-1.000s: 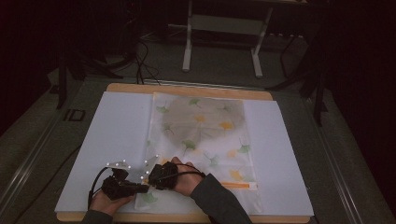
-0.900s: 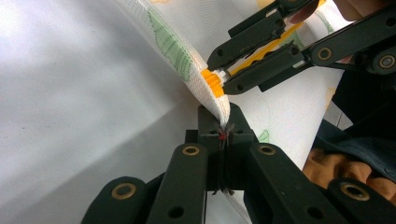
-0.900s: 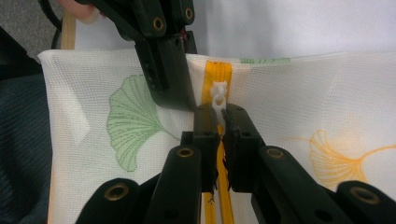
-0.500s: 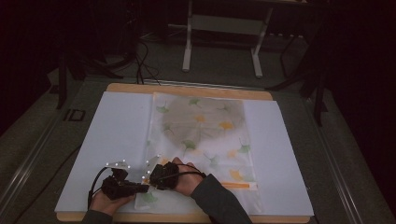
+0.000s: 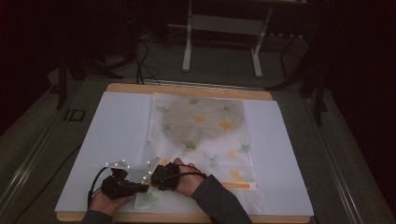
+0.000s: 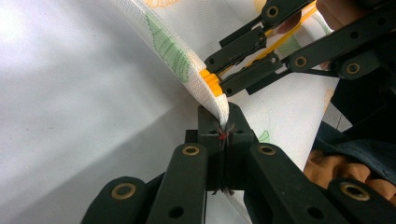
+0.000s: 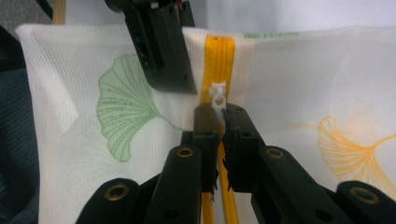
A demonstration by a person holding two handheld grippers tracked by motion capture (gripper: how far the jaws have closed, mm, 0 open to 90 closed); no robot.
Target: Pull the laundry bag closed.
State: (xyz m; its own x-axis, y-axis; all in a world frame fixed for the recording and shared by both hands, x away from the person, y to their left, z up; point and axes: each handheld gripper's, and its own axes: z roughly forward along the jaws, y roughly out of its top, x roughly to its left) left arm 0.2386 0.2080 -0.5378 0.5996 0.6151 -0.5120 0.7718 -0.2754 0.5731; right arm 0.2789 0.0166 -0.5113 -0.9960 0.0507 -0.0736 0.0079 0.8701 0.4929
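Dark room, white-legged stand point(image 5: 223, 35) behind table point(image 5: 187, 88)

Under and to the left of your left gripper lies the white sheet point(image 5: 116, 130), spread over a wooden board point(image 5: 187, 88) whose edge shows at the far side. Well beyond both grippers, a white metal stand point(image 5: 222, 28) sits on the grey floor point(image 5: 299, 79), with dark cables point(image 5: 140, 56) trailing far off to the left.

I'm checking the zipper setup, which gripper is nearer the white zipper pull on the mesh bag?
Right. The right gripper has its fingers shut on the white zipper pull. The left gripper pinches the mesh bag edge just beside the yellow zipper.
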